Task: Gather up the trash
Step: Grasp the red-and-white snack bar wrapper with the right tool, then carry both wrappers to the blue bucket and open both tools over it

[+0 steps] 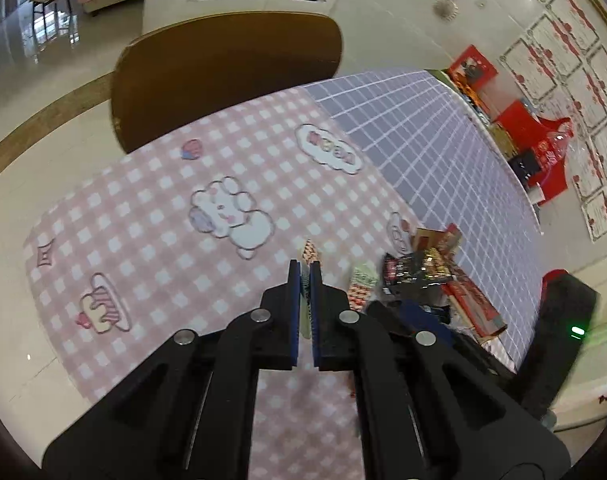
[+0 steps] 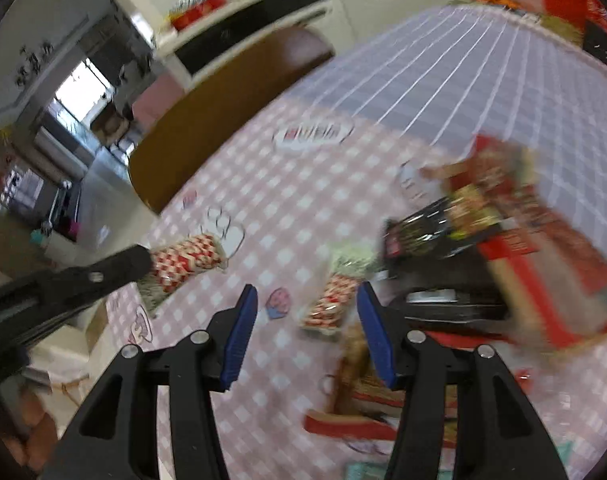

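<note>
So far you have one piece in hand: your left gripper is clamped shut on a red-and-white patterned wrapper, which in the right wrist view sticks out from its tip above the pink checked tablecloth, and in the left wrist view shows only as a thin strip pinched edge-on between the blue pads. No bin or bag shows in either view, so you cannot tell from here where that wrapper is meant to go, and nothing suggests any trash has been put away yet. Most of the job looks to be ahead of you. Your right gripper stands about half open and holds nothing; a second red-and-white wrapper lies flat on the cloth between its fingers as seen from the wrist, though the pads do not press on it. Just beyond that lies a black snack packet, and past it a red carton, blurred, near where the pink cloth meets the lilac grid cloth. More red and brown scraps lie close under the right gripper, too smeared to name. A fair reading is one item picked, one lined up, the heap untouched
</note>
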`<state>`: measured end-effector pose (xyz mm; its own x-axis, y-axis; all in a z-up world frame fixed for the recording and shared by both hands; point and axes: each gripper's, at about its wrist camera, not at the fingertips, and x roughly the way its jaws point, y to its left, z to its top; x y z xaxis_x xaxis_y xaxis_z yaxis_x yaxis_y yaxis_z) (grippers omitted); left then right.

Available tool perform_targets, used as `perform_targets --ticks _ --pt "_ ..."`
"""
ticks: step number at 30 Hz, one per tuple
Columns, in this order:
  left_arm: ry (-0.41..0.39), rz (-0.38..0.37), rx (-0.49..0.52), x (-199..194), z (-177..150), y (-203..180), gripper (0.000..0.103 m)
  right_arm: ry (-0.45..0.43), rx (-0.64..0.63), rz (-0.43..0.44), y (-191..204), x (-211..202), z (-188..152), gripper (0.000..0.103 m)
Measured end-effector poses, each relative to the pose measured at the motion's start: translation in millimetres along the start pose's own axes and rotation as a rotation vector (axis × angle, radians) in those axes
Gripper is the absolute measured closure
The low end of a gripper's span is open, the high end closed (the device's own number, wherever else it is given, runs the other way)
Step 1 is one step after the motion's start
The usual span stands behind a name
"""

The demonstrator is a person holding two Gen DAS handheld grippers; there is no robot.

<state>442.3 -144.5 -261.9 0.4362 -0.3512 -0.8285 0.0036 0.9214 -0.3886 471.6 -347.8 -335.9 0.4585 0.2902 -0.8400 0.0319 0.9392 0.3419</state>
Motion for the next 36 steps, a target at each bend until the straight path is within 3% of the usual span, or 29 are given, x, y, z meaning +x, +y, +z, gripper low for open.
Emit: perform_targets --ticks 4,10,11,13,14,17,23,30,36 --pt "-0.012 0.033 -0.008 -3.8 -1.6 14.9 0.099 0.069 0.000 -0.065 6.1 30.0 -4.3 0.052" --pt "-0.019 0.037 -0.045 -8.7 -3.8 35.6 0.099 0.073 -0.052 -0.167 11.1 46.4 -6.7 0.053" --pt "-0.021 0.039 -0.047 -10.1 -4.8 37.7 0.099 0.071 -0.056 -0.176 12.5 47.1 -7.1 0.056" --pt "-0.024 0.038 -0.055 -14.2 -6.5 44.1 0.099 0.069 -0.056 -0.177 11.5 47.0 -7.1 0.075" --pt "-0.026 0.038 -0.059 -17.3 -7.6 47.9 0.099 0.073 -0.050 -0.164 9.4 47.0 -6.7 0.082" --pt "-0.030 0.039 -0.071 -26.1 -10.3 59.1 0.099 0.075 -0.050 -0.135 10.7 45.5 -6.7 0.089" --pt "-0.041 0.036 -0.105 -49.5 -19.8 90.1 0.099 0.059 -0.096 -0.061 46.9 26.6 -16.5 0.092" --pt "-0.058 0.070 -0.159 -92.5 -41.5 149.9 0.099 0.115 -0.192 0.090 135.5 17.4 -61.2 0.092" --pt "-0.038 0.142 -0.242 -134.8 -74.4 229.3 0.099 0.205 -0.283 0.200 222.6 26.4 -113.5 0.092"
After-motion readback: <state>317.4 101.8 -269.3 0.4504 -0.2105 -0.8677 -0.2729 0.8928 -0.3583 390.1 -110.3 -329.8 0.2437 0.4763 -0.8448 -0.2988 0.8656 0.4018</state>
